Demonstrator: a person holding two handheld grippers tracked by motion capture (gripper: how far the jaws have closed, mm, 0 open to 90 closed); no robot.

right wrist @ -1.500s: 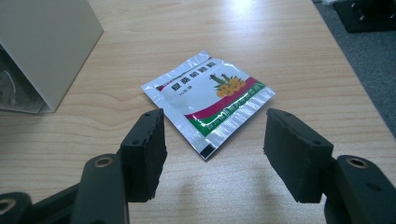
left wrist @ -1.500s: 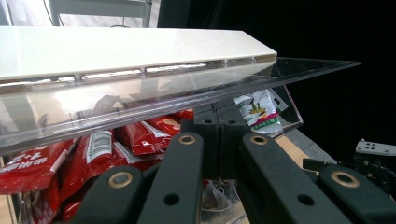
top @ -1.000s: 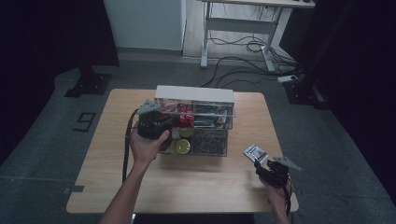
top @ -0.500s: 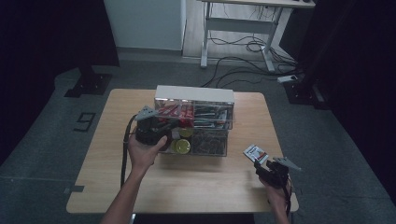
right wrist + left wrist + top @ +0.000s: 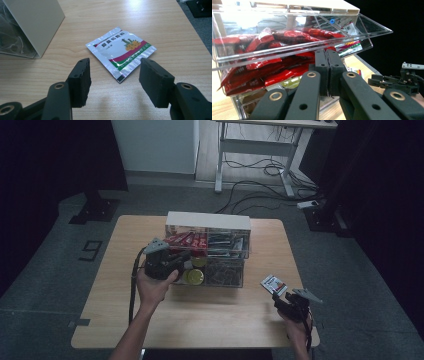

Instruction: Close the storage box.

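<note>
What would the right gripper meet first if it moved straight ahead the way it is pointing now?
Most likely the white sachet lying flat on the table. It sits just beyond the open right gripper, roughly centred between the jaws, though the depth is hard to judge.

Wooden table (image 5: 125, 310) with organizer (image 5: 207, 222), sachet (image 5: 121, 51)

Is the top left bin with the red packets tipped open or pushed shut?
Tipped open. In the left gripper view the clear bin leans forward out of the organizer, its front rim jutting past the frame and the red packets exposed.
</note>
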